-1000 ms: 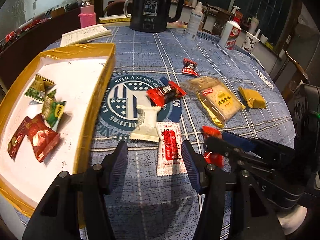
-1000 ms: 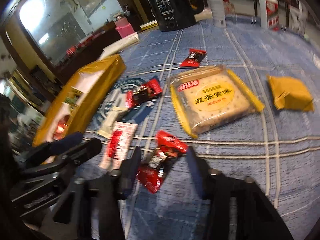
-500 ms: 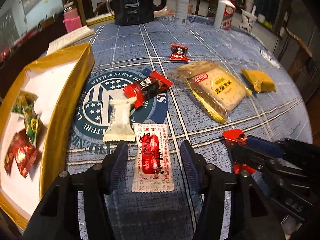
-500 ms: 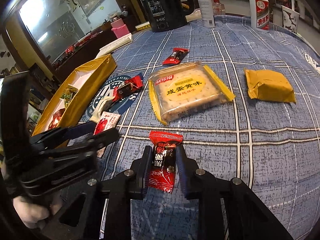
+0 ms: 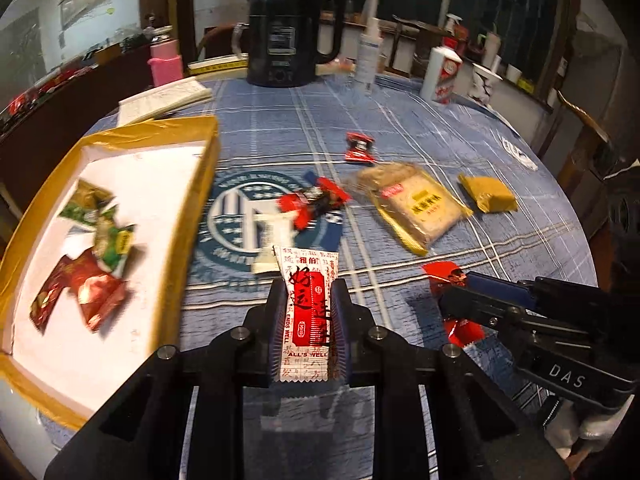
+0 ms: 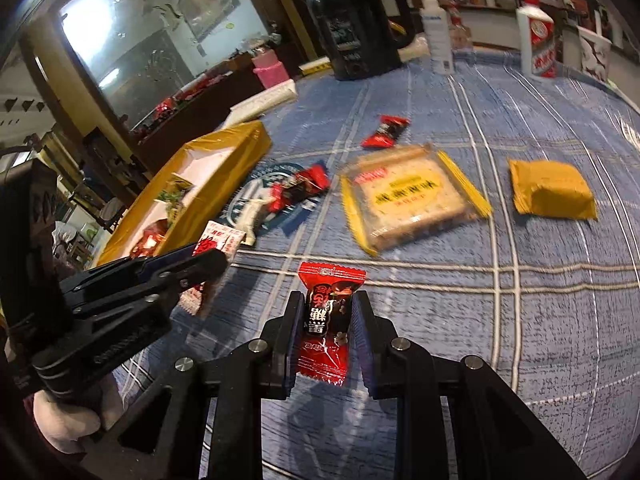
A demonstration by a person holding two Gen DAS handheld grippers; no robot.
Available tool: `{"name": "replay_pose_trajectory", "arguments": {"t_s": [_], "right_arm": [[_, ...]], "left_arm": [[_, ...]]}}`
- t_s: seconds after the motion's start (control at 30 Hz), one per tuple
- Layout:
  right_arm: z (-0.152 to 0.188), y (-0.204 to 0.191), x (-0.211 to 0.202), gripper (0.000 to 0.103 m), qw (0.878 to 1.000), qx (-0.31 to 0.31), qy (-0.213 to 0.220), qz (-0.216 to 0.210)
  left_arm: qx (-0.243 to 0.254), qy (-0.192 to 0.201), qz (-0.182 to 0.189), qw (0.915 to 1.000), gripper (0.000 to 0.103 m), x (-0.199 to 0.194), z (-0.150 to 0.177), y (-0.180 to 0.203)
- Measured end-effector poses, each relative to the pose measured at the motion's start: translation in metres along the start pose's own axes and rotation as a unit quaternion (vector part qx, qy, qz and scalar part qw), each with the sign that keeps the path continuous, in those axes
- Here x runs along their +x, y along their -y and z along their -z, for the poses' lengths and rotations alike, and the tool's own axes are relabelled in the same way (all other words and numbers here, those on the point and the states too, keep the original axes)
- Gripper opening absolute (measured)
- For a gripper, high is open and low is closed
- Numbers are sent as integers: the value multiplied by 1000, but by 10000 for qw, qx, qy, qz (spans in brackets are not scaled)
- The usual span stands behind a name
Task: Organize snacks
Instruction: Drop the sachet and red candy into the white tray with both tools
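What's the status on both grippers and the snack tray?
Left gripper shut on white-and-red sachet. Right gripper shut on red candy. Gold-rimmed tray at left holds a few wrapped snacks. Nothing blocking the way to it.

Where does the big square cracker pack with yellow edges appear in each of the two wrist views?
Left wrist view: the cracker pack lies right of centre, beside the mustard packet.
Right wrist view: the cracker pack lies in the centre, above the right gripper.
Shared landmark: the black kettle at the far table edge.
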State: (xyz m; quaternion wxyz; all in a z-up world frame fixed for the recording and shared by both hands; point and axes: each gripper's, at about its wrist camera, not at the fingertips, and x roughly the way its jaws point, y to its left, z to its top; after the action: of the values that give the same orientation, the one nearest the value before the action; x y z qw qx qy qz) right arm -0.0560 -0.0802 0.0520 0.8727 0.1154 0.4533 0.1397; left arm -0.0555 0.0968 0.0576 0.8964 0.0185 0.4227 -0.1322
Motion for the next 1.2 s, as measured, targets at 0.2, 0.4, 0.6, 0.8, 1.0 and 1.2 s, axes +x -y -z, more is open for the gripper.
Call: {"name": "replay_pose_trajectory", "arguments": {"t_s": [0.2, 0.4, 0.6, 0.8, 1.0, 1.2], "right_arm": [[-1, -9, 3, 25, 10000, 28, 12, -28], [-1, -6, 0, 25, 10000, 51, 12, 14], [0, -7, 2, 25, 9999, 62, -7, -108], [-1, -10, 3, 25, 9999, 72, 2, -157], [-9, -22, -4, 25, 9997, -66, 102, -201], [-26, -72, 4, 25, 9977, -510, 114, -438]], "left_arm": [[56, -325, 108, 9994, 21, 21, 10, -2], [79, -299, -47, 9995, 21, 22, 12, 1], [320, -363, -188, 9987, 43, 26, 20, 6], [745, -315, -119, 9967, 26, 30, 28, 25], [253, 41, 266, 9993, 24, 4, 22, 3], [-503, 518, 28, 9974, 24, -40, 10, -67]]}}
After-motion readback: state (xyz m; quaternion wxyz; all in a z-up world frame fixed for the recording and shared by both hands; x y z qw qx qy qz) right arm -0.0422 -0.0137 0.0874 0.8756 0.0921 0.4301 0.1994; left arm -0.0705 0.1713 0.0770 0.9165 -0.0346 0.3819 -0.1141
